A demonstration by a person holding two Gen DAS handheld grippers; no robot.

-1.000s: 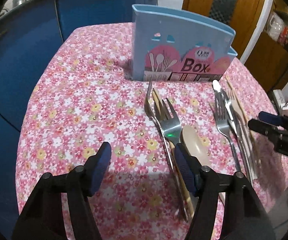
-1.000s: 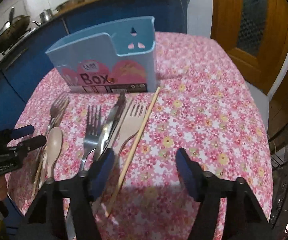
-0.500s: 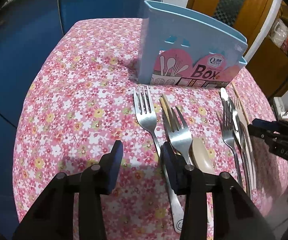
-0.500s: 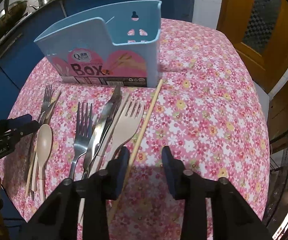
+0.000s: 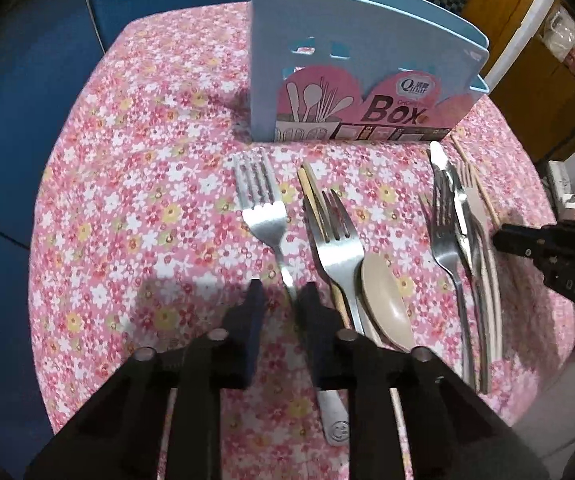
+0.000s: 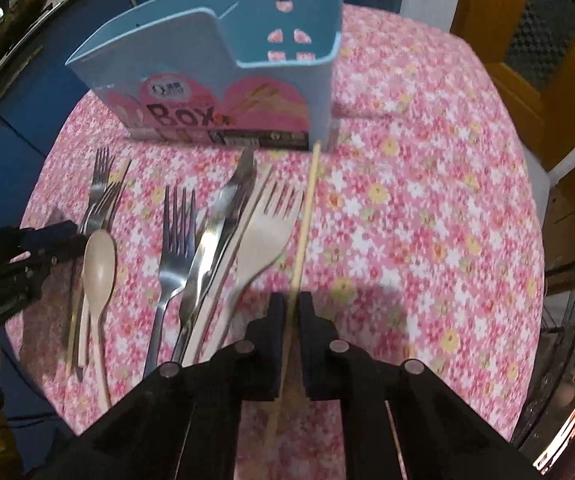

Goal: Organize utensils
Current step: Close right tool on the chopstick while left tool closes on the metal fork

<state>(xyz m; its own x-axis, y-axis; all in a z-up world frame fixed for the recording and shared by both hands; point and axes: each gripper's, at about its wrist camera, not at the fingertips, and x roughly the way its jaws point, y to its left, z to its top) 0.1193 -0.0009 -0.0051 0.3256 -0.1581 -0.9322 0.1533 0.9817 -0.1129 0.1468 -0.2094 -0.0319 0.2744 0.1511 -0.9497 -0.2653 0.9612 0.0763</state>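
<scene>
Near the table's front edge, the left claw [image 5: 279, 300] has just closed onto the handle of a steel fork [image 5: 261, 208], and the right claw [image 6: 292, 308] has just closed onto a wooden chopstick [image 6: 306, 208]; the blue utensil box [image 6: 223, 80] stands mid-table beyond

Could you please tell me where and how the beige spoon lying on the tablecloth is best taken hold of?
Probably by the thin handle behind the bowl of the spoon, from straight above, fingers straddling it. It lies flat, its bowl is wide, and a fork lies close beside it.
</scene>
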